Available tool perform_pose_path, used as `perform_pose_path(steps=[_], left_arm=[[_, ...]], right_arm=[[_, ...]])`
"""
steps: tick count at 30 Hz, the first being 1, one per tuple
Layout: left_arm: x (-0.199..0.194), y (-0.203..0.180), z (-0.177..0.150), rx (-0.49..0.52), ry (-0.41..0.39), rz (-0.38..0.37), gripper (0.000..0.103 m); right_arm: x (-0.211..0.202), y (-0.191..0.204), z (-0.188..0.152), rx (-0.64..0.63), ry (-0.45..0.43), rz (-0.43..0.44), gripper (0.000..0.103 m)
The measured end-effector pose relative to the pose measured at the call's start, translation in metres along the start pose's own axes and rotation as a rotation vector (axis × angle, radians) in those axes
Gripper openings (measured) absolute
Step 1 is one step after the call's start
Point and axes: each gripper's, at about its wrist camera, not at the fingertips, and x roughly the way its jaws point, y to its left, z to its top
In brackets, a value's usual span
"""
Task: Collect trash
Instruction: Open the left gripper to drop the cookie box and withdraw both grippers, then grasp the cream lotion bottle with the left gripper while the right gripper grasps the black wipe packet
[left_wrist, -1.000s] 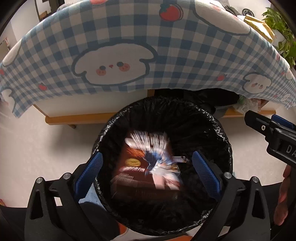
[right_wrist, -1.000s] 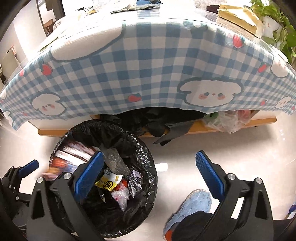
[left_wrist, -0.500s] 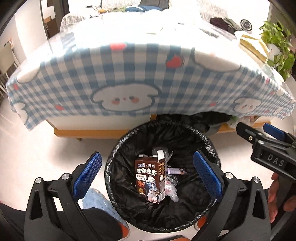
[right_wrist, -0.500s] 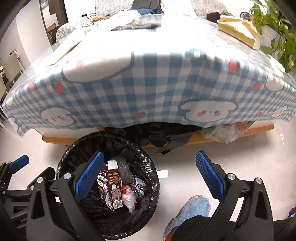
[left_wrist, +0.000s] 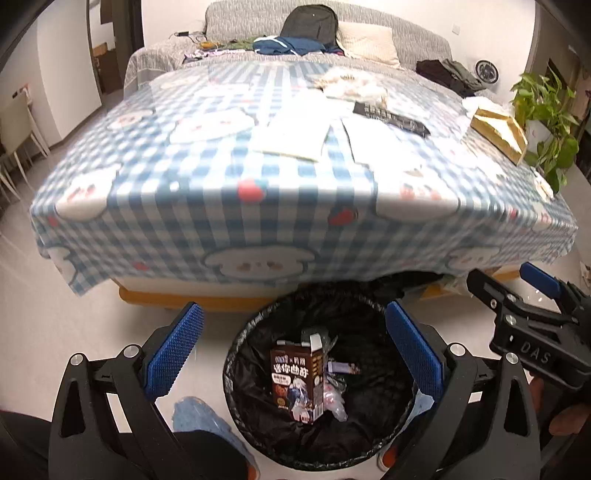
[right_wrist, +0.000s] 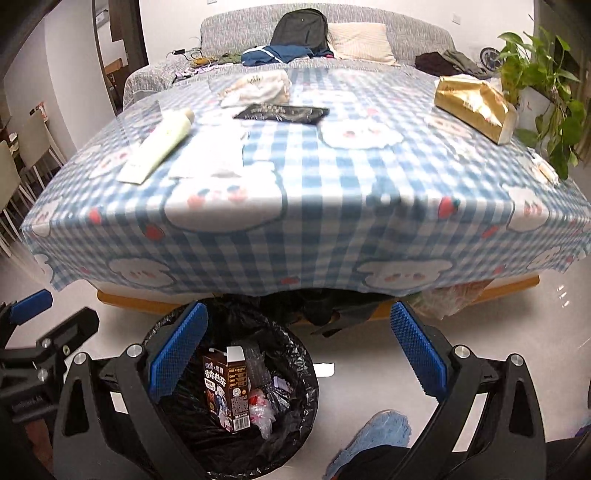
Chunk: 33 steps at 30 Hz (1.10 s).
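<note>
Standing upright in the black-lined trash bin (left_wrist: 317, 387), a chocolate milk carton (left_wrist: 297, 382) is seen; both tongs, left (left_wrist: 293, 349) and right (right_wrist: 299, 354), are spread wide, empty, the bin at 6 o'clock of the worktop (left_wrist: 207, 192).

The brown carton (left_wrist: 297, 382), a falling blur 1 second ago, now stands settled in the bin (left_wrist: 258, 328). Both views have risen from the cloth's hanging edge to show the tabletop (right_wrist: 332, 155).

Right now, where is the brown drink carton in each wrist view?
Left wrist: the brown drink carton stands in the black-lined trash bin, bottom centre, between the open jaws.
Right wrist: the carton is lower left, in the same bin, right of the left jaw.
Shared landmark: the gold tissue pack on the table's far right.
</note>
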Motion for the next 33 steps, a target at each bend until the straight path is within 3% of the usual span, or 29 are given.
perform_pose_path(steps=[16, 28, 33], left_arm=[[0.016, -0.003, 0.078, 0.023, -0.025, 0.008, 0.097], [0.079, 0.003, 0.151, 0.038, 0.011, 0.023, 0.097], [0.105, 0.001, 0.164, 0.047, 0.046, 0.030, 0.096]], right_arm=[[-0.005, -0.008, 0.075, -0.053, -0.060, 0.009, 0.096], [0.052, -0.012, 0.147, -0.134, -0.038, 0.036, 0.096], [0.077, -0.012, 0.169, -0.181, -0.016, 0.050, 0.096]])
